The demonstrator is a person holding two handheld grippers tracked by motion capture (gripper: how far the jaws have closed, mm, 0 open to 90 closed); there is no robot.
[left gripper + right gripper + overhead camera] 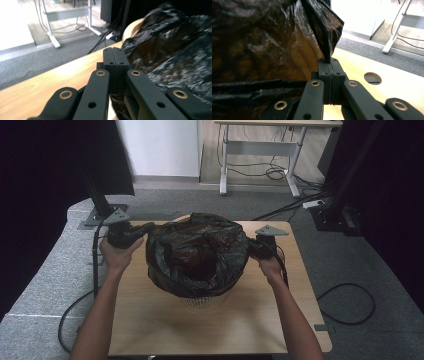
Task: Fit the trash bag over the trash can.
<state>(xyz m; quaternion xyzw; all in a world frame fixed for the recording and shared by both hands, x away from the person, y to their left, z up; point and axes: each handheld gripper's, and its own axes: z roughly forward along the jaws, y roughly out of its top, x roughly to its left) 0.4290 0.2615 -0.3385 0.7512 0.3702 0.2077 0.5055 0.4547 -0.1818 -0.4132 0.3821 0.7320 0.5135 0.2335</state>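
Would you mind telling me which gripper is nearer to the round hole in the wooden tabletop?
Right. The right gripper, shut on the black plastic bin bag, sits just beside the round hole; the left gripper is across the bag, at its far side.

Left claw (149,227), right claw (251,245) clamped.

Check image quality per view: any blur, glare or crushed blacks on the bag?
High view: dim, side curtains crushed to black, bin bag shows little fold detail. Left gripper view: bag soft and blocky, window area at upper left blown out, fingers sharp. Right gripper view: bag sharp with glints, background wall overexposed.
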